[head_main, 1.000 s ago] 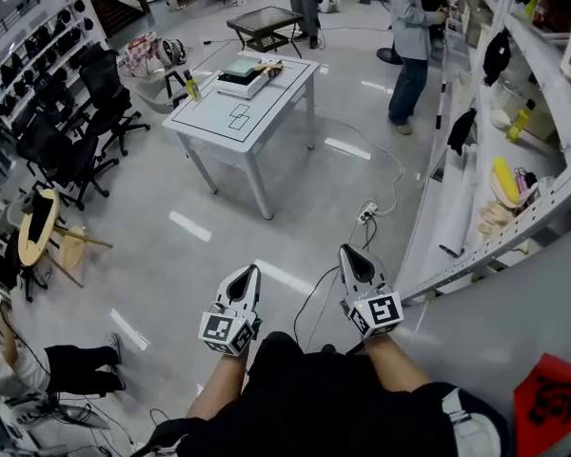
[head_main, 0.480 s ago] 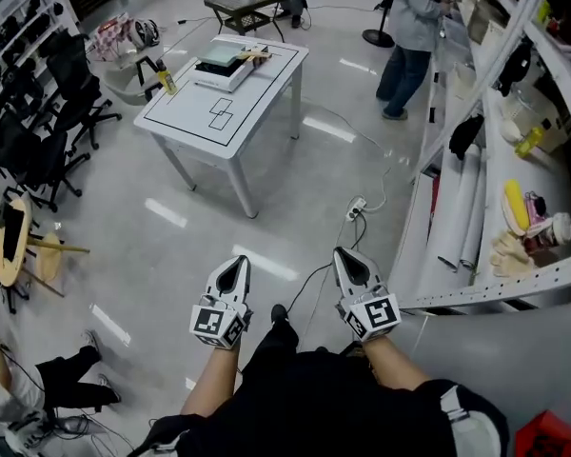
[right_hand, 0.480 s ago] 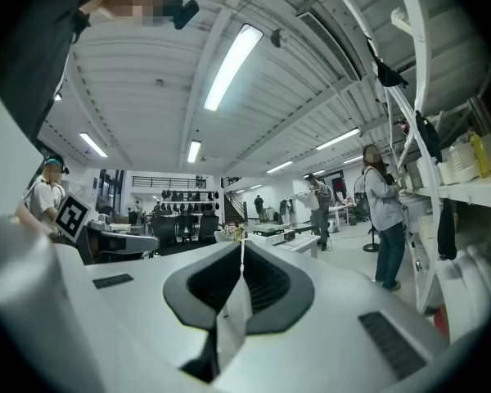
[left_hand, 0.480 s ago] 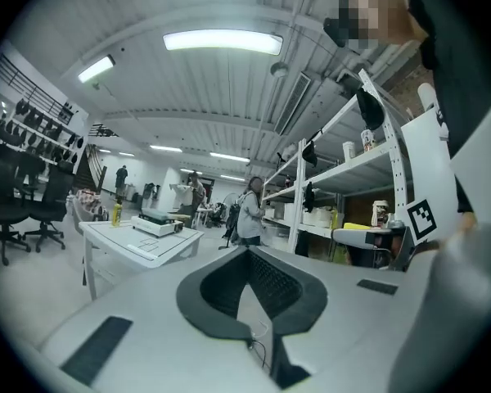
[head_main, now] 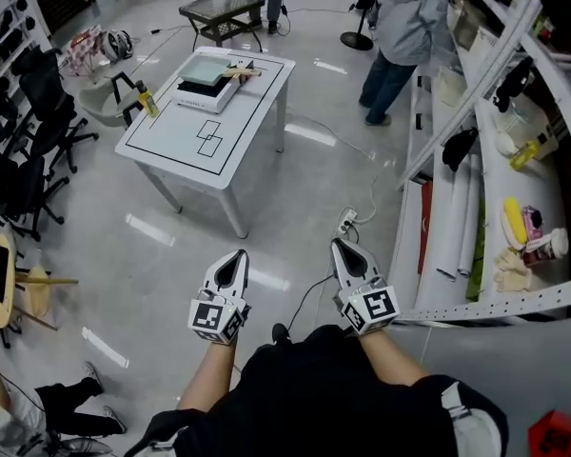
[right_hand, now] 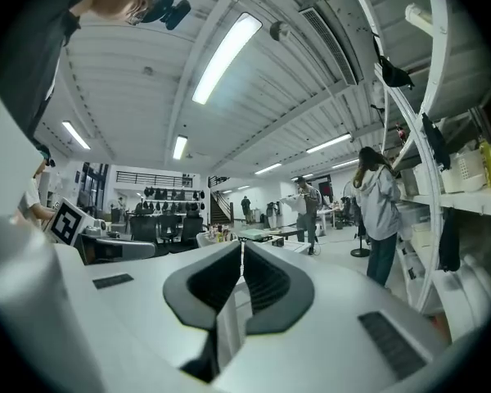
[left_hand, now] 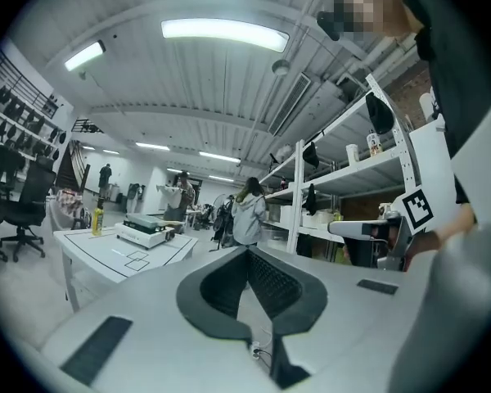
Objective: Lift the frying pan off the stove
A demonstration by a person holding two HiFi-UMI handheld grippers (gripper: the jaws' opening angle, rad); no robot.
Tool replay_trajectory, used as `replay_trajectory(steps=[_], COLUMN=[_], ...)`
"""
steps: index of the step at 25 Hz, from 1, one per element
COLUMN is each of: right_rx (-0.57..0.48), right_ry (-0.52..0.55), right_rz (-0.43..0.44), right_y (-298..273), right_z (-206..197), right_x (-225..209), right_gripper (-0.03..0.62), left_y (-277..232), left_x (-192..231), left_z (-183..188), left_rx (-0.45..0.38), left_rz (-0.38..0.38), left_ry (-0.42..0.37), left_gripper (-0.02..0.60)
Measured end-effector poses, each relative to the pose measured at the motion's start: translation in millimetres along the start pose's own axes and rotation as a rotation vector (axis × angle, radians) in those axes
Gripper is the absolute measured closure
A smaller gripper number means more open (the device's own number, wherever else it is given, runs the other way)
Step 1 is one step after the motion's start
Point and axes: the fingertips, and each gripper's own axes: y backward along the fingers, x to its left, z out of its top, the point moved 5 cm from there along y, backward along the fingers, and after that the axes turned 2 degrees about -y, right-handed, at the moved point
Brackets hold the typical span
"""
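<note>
- Left gripper (head_main: 235, 255): jaws clenched, pads meeting, nothing between them. It is held low in front of the person and points level, toward 12 o'clock in the head view.
- Right gripper (head_main: 344, 246): jaws also clenched and empty. It sits near the left gripper, at its 3 o'clock, pointing the same way.
- Table (head_main: 171, 141): white, at 11 o'clock from both grippers and well apart from them. A black outline and two small rectangles are drawn on its top.
- Stove (head_main: 198, 89): flat white unit on the far end of the table.
- Frying pan (head_main: 209, 68): lies on the stove, flat and pale green. A wooden handle sticks out toward 3 o'clock. Neither gripper touches it, and it is too small to give finer detail.
- Bottle (head_main: 148, 100): yellow, upright, at the table's 9 o'clock edge.
- Person (head_main: 404, 12): grey hooded top and jeans, standing at 1 o'clock, beside the shelves (head_main: 454, 227) along the right side.
- Chairs (head_main: 19, 169): black, clustered at 9 to 10 o'clock.
- Power strip (head_main: 346, 222): on the floor just past the right gripper, at 12 o'clock, with a cable trailing off.
</note>
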Motion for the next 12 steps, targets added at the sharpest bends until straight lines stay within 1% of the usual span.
replay_trajectory(steps=[3,6,9,10,11,12], right_rx=[0.006,-0.002,-0.012,-0.011,-0.010,-0.010], right_ry=[0.010,0.005,0.018,0.020,0.021,0.021], right_rz=[-0.025,-0.047,-0.049,-0.046,-0.039,-0.028], right_y=[-11.8,-29.4,-53.0,-61.2,-70.1,-80.2], right_z=[-1.2,-2.0,0.8,1.7,2.5,3.4], right_x=[-12.2,-31.4,-52.3,-59.0,-65.8,-73.2], right_gripper=[0.571,0.571,0.569,0.557,0.521,0.497], left_y=[-18.0,-43.9,-73.2,-82.0,-91.0,-101.0], left_x=[17.0,29.1,34.1,35.6,38.5,42.7], left_z=[-1.2,-0.9,1.6,1.0,-1.2,-3.1], left_rx=[-0.002,0.015,0.008,0.007,0.011,0.018], left_rz=[0.002,-0.001,-0.011,-0.010,-0.005,0.005], left_ry=[0.013,0.015,0.006,0.004,-0.001,-0.007], left_gripper=[0.566,0.566,0.565,0.558,0.526,0.469])
